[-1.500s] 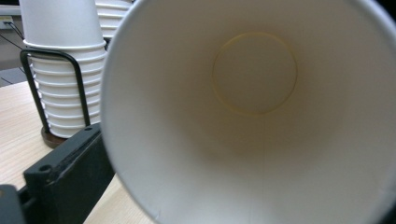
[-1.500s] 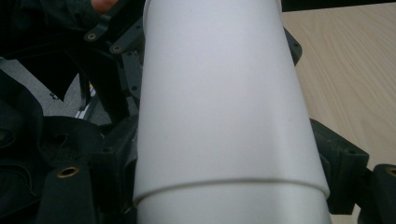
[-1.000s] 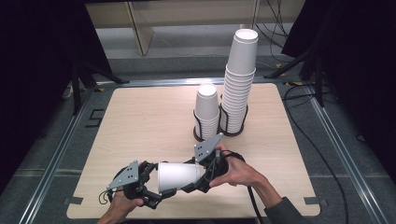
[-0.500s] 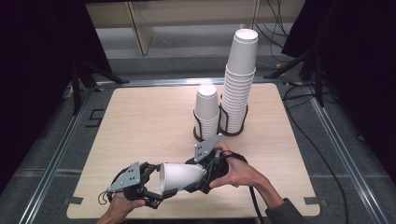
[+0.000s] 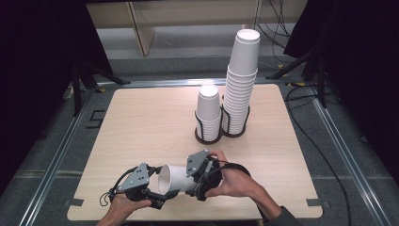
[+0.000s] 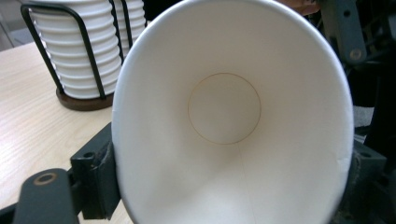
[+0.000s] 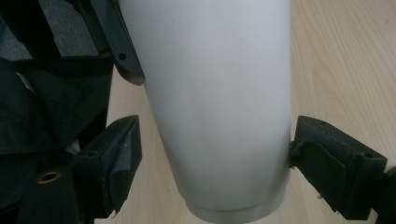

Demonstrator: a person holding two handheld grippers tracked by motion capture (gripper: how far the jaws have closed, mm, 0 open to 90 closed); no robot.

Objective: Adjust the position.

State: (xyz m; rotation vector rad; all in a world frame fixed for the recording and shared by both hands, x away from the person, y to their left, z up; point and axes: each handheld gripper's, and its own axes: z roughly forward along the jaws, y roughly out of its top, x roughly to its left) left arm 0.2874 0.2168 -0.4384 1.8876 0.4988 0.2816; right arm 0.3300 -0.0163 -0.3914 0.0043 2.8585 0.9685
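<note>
A white paper cup (image 5: pixel 178 179) lies on its side above the table's front edge, its mouth toward my left gripper (image 5: pixel 159 187). In the left gripper view the cup (image 6: pixel 224 107) faces me mouth-on, and my left gripper (image 6: pixel 229 179) has just been closing. Its pads now press on the rim from both sides. My right gripper (image 5: pixel 189 181) reaches around the base end of the cup (image 7: pixel 219 93). In the right gripper view my right gripper (image 7: pixel 212 154) has one pad (image 7: pixel 116 163) standing clear of the cup wall, while the other sits at its edge.
Two black wire holders stand at the table's middle back. One holds a short cup stack (image 5: pixel 208 113), the other a tall cup stack (image 5: pixel 241 89). The short stack (image 6: pixel 79 51) rises behind the held cup. Bare wooden tabletop (image 5: pixel 141 122) stretches to the left.
Both hands and the cup have stayed almost where they were. The left jaws have drawn in on the cup's rim.
</note>
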